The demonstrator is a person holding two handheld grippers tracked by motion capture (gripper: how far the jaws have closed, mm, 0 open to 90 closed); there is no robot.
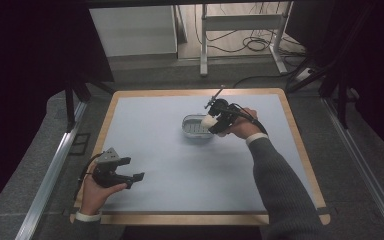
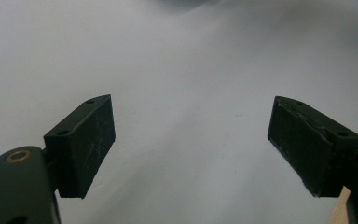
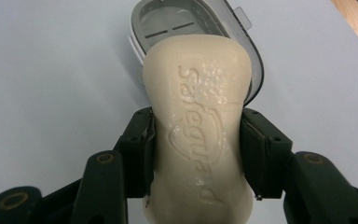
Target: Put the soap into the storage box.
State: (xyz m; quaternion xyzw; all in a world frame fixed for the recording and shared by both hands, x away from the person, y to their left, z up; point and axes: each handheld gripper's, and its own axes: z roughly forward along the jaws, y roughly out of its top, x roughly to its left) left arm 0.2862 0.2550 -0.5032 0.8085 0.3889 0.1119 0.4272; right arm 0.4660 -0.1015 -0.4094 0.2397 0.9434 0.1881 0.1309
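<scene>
right gripper (image 3: 196, 154): fingers clamped on soap bar (image 3: 199, 126), just above soap dish (image 3: 254, 60)
soap dish: near half hidden behind the bar
left gripper (image 2: 191, 144): fingers spread wide, nothing between, well apart from dish, over blue surface (image 2: 191, 70)

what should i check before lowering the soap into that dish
1. Grip: the right gripper is shut on the soap bar, one jaw pressed on each long side. Ok.
2. Dish free: the grey soap dish shows only its slotted drain insert where visible; the soap hides part of it. Ok as far as seen.
3. Alignment: in the right gripper view the bar's far end overlaps the dish's near rim, not its centre. Not ok yet.
4. Height above the dish: cannot tell.
5. Left gripper: open, holding nothing, near the table's front left, well away from the dish. Ok.
</scene>
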